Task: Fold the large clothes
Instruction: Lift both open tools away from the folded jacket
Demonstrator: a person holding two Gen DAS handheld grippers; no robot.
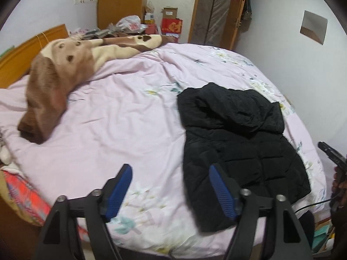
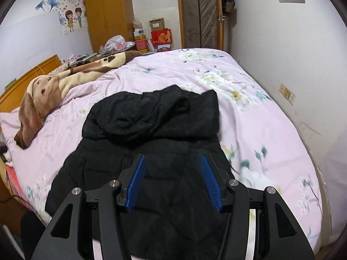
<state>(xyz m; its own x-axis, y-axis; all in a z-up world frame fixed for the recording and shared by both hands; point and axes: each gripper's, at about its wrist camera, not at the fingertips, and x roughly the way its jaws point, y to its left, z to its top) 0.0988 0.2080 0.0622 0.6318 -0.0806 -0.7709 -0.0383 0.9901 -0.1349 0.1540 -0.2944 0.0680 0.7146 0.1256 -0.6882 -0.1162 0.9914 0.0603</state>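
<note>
Black padded jacket (image 2: 151, 147) spread flat on the near right part of the bed (image 2: 249, 112), hood (image 2: 147, 112) folded down over its back, hem at the near edge. Left claw (image 1: 170, 192) spread wide, empty, hovering above the near edge of the pink floral quilt, its right finger over the jacket's left side. Right claw (image 2: 172, 182) also parted, gripping nothing, poised above the jacket's lower half. Brown blanket (image 1: 56, 82) bunched far left by the wooden headboard (image 1: 19, 56).
</note>
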